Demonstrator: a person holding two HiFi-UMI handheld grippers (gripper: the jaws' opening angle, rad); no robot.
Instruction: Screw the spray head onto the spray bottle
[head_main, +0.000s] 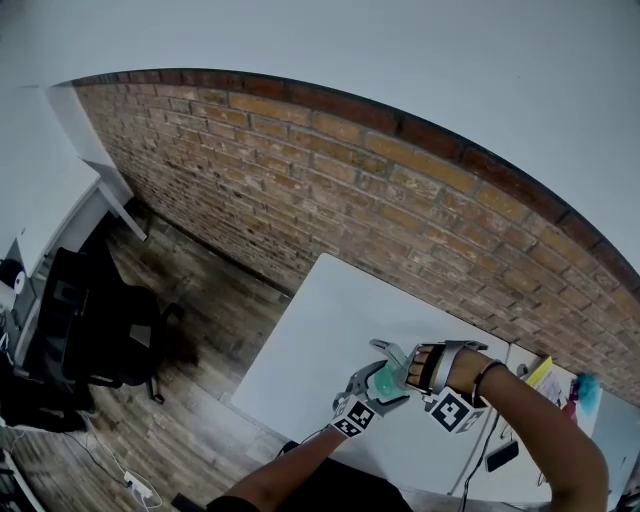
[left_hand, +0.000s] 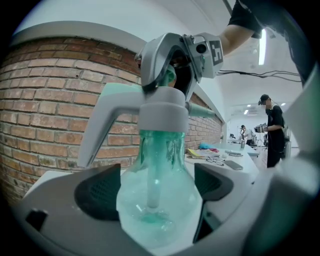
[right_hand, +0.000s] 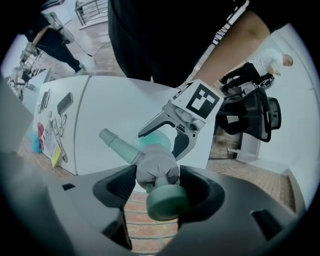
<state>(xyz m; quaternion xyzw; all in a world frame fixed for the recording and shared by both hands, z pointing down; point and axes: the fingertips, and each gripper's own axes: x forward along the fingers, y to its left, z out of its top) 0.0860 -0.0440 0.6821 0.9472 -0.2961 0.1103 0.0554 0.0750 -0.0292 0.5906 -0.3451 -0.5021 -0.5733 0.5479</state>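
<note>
Item, left tool (left_hand: 156, 192): closed on the round belly of the spray bottle (left_hand: 152, 210), one pad on each side, bottle upright over the white table (head_main: 310, 330). Item, right tool (right_hand: 157, 182): pointing steeply down from above, pads clamped on the grey body of the spray head (right_hand: 156, 167), nozzle (right_hand: 114, 141) sticking out sideways. Item, spray head: collar sitting over the bottle's neck, dip tube (left_hand: 151, 175) hanging inside the clear green plastic. Whether the threads have caught I cannot tell. Risks, as I judge them: a tilted collar would cross-thread and jam. My grip sits on the head's body and not plainly on the collar, so a twist may slip. The thin bottle may dent or spin in my left tool if I squeeze too hard or too lightly. The trigger (left_hand: 102, 125) may swing against my left tool. Surroundings: brick wall (head_main: 300, 180) just beyond the table, office chair (head_main: 105, 320) well apart on the wood floor (head_main: 215, 300), phone (head_main: 500, 455) and papers (head_main: 548, 372) near my right arm, people (left_hand: 272, 127) at far tables. Nothing stands between my tools and the work.
</note>
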